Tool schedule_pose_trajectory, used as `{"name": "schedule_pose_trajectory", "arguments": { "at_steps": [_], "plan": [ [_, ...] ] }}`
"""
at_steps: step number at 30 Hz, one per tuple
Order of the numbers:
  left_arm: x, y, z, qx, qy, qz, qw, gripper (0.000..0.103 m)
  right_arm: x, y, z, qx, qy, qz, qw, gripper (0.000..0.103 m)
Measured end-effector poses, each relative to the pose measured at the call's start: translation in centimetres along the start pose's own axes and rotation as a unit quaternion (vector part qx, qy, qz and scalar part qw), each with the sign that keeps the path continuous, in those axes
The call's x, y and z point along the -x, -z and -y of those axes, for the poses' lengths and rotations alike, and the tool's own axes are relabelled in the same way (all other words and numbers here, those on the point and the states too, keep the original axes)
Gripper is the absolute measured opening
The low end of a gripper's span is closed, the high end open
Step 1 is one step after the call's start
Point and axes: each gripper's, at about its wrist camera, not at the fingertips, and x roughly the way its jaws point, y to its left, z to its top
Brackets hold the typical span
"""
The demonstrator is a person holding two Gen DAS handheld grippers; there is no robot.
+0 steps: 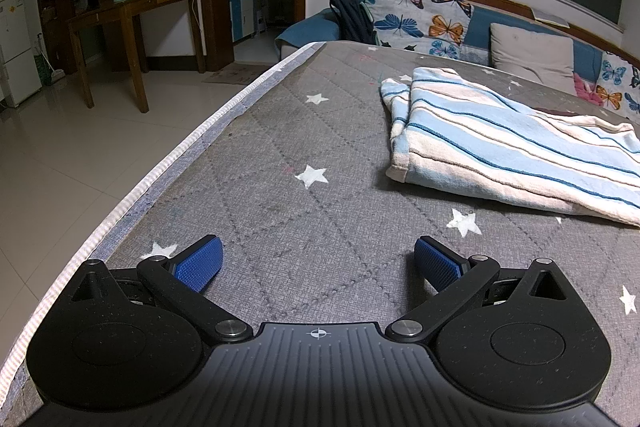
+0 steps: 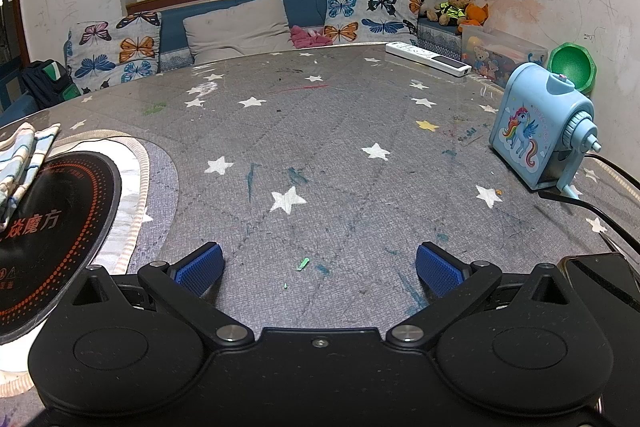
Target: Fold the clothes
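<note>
A blue-and-white striped cloth (image 1: 512, 143) lies folded on the grey star-patterned table cover (image 1: 304, 131), ahead and to the right of my left gripper (image 1: 318, 261). That gripper is open, its blue pads wide apart over bare cover, well short of the cloth. In the right wrist view only a corner of the striped cloth (image 2: 20, 163) shows at the far left, resting partly on a black round cooktop (image 2: 52, 227). My right gripper (image 2: 319, 267) is open too, with nothing between its pads, hovering over the table cover (image 2: 320, 155).
The table's left edge (image 1: 132, 199) drops to a tiled floor. A blue pencil sharpener (image 2: 540, 131), black cables (image 2: 592, 203) and a phone (image 2: 600, 275) sit at the right. A white power strip (image 2: 428, 58) and toy box (image 2: 504, 55) lie at the back, before a cushioned bench (image 2: 240, 27).
</note>
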Motion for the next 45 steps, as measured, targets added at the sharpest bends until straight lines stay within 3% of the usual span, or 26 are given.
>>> {"name": "schedule_pose_trajectory", "arguments": {
  "at_steps": [45],
  "plan": [
    [0.02, 0.01, -0.02, 0.0, 0.0, 0.0, 1.0, 0.103, -0.2, -0.03, -0.13, 0.0, 0.0, 0.0, 1.0, 0.103]
  ]
}}
